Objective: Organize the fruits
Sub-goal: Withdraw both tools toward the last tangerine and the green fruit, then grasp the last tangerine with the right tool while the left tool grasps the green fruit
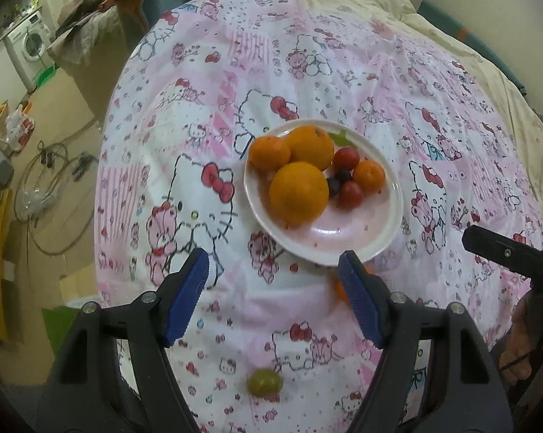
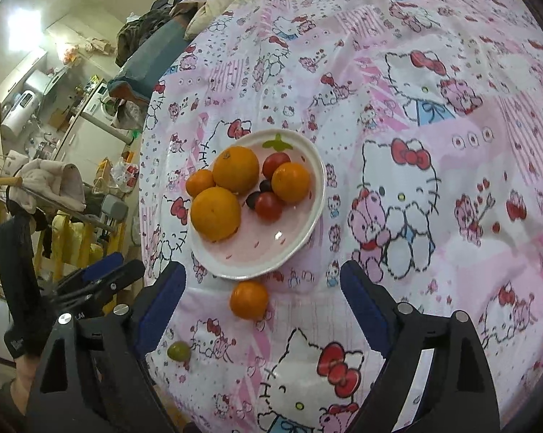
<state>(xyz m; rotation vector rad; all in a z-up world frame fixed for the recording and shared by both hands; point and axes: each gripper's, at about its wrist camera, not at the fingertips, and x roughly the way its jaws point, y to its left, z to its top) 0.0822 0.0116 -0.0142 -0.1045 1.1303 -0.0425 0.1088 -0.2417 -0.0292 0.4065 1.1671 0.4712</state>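
Observation:
A white and pink plate [image 1: 347,241] [image 2: 257,263] sits on a Hello Kitty cloth. It holds two large oranges [image 1: 298,193] [image 2: 215,213], two small tangerines [image 1: 269,152] [image 2: 290,182], two cherry tomatoes [image 1: 350,195] [image 2: 268,205] and a dark grape [image 1: 334,184] [image 2: 252,200]. A loose tangerine [image 2: 249,299] lies on the cloth in front of the plate, mostly hidden behind a fingertip in the left wrist view [image 1: 340,288]. A green grape [image 1: 264,381] [image 2: 179,351] lies nearer. My left gripper [image 1: 273,288] is open and empty. My right gripper [image 2: 262,303] is open and empty, with the loose tangerine between its fingers.
The cloth [image 1: 397,83] [image 2: 433,144] covers a round table that drops off at the left. Left of it are a floor with cables [image 1: 51,187], a washing machine [image 1: 28,41] and clutter [image 2: 55,180]. The right gripper shows in the left wrist view [image 1: 513,252].

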